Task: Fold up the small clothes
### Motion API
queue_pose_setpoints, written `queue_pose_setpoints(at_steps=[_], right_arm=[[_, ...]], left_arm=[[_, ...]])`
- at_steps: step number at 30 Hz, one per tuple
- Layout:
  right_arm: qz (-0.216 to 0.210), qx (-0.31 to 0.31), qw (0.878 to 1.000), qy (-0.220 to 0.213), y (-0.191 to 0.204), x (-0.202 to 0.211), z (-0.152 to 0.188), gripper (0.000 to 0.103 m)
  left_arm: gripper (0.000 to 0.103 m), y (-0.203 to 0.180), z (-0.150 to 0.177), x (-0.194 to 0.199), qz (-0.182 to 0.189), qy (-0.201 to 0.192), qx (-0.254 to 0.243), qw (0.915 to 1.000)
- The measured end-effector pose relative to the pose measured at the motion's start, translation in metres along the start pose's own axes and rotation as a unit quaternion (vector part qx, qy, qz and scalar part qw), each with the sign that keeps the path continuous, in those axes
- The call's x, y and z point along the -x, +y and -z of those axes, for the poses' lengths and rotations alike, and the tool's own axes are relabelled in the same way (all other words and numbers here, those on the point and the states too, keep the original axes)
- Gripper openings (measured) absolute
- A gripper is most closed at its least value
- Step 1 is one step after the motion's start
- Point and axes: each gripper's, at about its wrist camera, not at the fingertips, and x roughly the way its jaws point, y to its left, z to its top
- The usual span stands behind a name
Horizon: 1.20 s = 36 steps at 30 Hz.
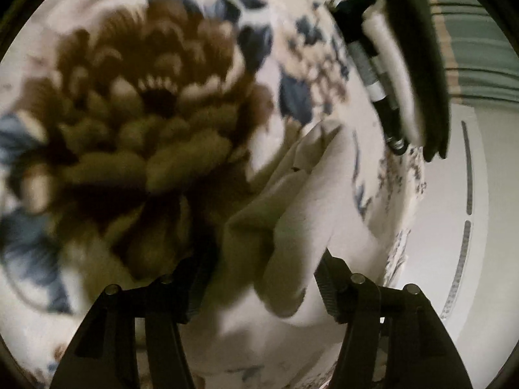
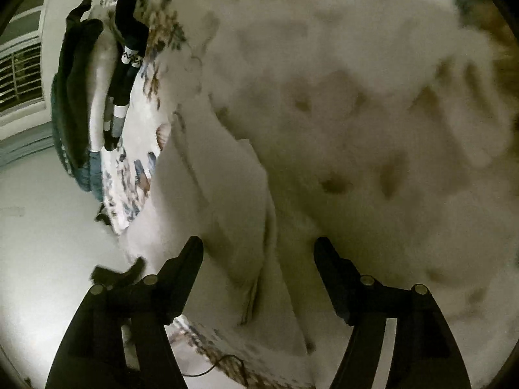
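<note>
currently hovering left gripper [image 1: 259, 278] jaws spread over white garment [image 1: 301, 214] on floral bedspread [image 1: 129, 113], right gripper [image 2: 259, 259] gaping too, gripping nothing, folded stack [image 1: 412, 64] sitting beyond

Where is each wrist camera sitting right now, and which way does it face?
Left wrist: rides the left gripper, facing down at the white garment on the floral bedspread; its open jaws show.
Right wrist: rides the right gripper, facing the same white garment; its open jaws show.
Shared: the garment, the bedspread and the stack of folded clothes at the edge.
</note>
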Motion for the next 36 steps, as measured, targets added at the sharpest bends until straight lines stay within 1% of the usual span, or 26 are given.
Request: queue_pose_setpoints(at_steps=[3, 4, 5, 6, 7, 8, 9, 10, 14, 17, 18, 21, 25, 27, 28, 29, 31, 33, 34, 35, 36], right_arm=[[-0.034, 0.006, 0.999, 0.010, 0.000, -0.006, -0.004, 0.073], [-0.046, 0.009, 0.999, 0.016, 0.000, -0.009, -0.004, 0.071], [-0.055, 0.010, 0.998, 0.021, 0.001, -0.012, -0.004, 0.067], [-0.063, 0.013, 0.997, 0.030, 0.004, -0.016, -0.003, 0.049], [-0.063, 0.017, 0.997, 0.036, 0.005, -0.019, -0.001, 0.027], [-0.060, 0.021, 0.997, 0.037, 0.009, -0.022, 0.000, 0.025], [-0.053, 0.026, 0.998, 0.029, 0.012, -0.023, 0.002, 0.020], [-0.052, 0.031, 0.998, 0.019, 0.017, -0.021, 0.005, 0.018], [-0.055, 0.026, 0.998, -0.007, 0.030, -0.007, 0.010, 0.016], [-0.051, 0.037, 0.998, -0.016, 0.052, 0.011, 0.014, 0.015], [-0.048, 0.043, 0.998, -0.019, 0.062, 0.017, 0.015, 0.015], [-0.050, 0.062, 0.996, -0.030, 0.098, 0.045, 0.012, 0.015], [-0.057, 0.100, 0.992, -0.057, 0.167, 0.087, -0.006, 0.015], [-0.065, 0.119, 0.988, -0.073, 0.207, 0.106, -0.024, 0.015], [-0.066, 0.127, 0.987, -0.078, 0.221, 0.111, -0.031, 0.015], [-0.066, 0.141, 0.984, -0.088, 0.245, 0.118, -0.045, 0.015], [-0.069, 0.159, 0.980, -0.099, 0.280, 0.124, -0.068, 0.015], [-0.070, 0.175, 0.976, -0.110, 0.315, 0.123, -0.100, 0.015], [-0.070, 0.181, 0.974, -0.115, 0.330, 0.119, -0.117, 0.015], [-0.068, 0.186, 0.973, -0.117, 0.340, 0.116, -0.127, 0.015], [-0.065, 0.191, 0.972, -0.121, 0.354, 0.109, -0.147, 0.015]], left_arm=[[0.055, 0.004, 0.000, -0.006, 0.023, -0.005, 0.003, 0.9997], [0.054, 0.005, 0.000, -0.006, 0.029, -0.010, 0.005, 0.9995], [0.044, 0.004, 0.001, -0.005, 0.033, -0.016, 0.002, 0.9993], [0.022, 0.002, 0.002, -0.003, 0.034, -0.019, -0.006, 0.9992], [0.020, -0.001, 0.003, -0.001, 0.027, -0.023, -0.013, 0.9993], [0.016, -0.003, 0.004, 0.003, 0.028, -0.030, -0.018, 0.9990], [0.014, -0.006, 0.005, 0.005, 0.030, -0.035, -0.020, 0.9988], [0.013, -0.009, 0.006, 0.009, 0.028, -0.039, -0.022, 0.9986], [0.012, -0.030, 0.007, 0.023, 0.027, -0.044, -0.044, 0.9977], [0.012, -0.052, 0.004, 0.041, 0.024, -0.042, -0.063, 0.9968], [0.012, -0.066, 0.002, 0.050, 0.019, -0.044, -0.076, 0.9960], [0.012, -0.103, -0.011, 0.076, 0.019, -0.055, -0.102, 0.9931], [0.013, -0.156, -0.044, 0.111, 0.030, -0.080, -0.124, 0.9887], [0.013, -0.189, -0.071, 0.127, 0.039, -0.098, -0.133, 0.9855], [0.013, -0.199, -0.082, 0.134, 0.040, -0.105, -0.139, 0.9839], [0.013, -0.212, -0.094, 0.139, 0.041, -0.113, -0.145, 0.9822], [0.013, -0.237, -0.125, 0.146, 0.040, -0.131, -0.160, 0.9776], [0.014, -0.256, -0.152, 0.146, 0.031, -0.143, -0.178, 0.9731], [0.014, -0.265, -0.167, 0.144, 0.024, -0.150, -0.187, 0.9705], [0.015, -0.274, -0.186, 0.139, 0.011, -0.157, -0.200, 0.9671], [0.015, -0.276, -0.198, 0.137, 0.002, -0.162, -0.207, 0.9649]])
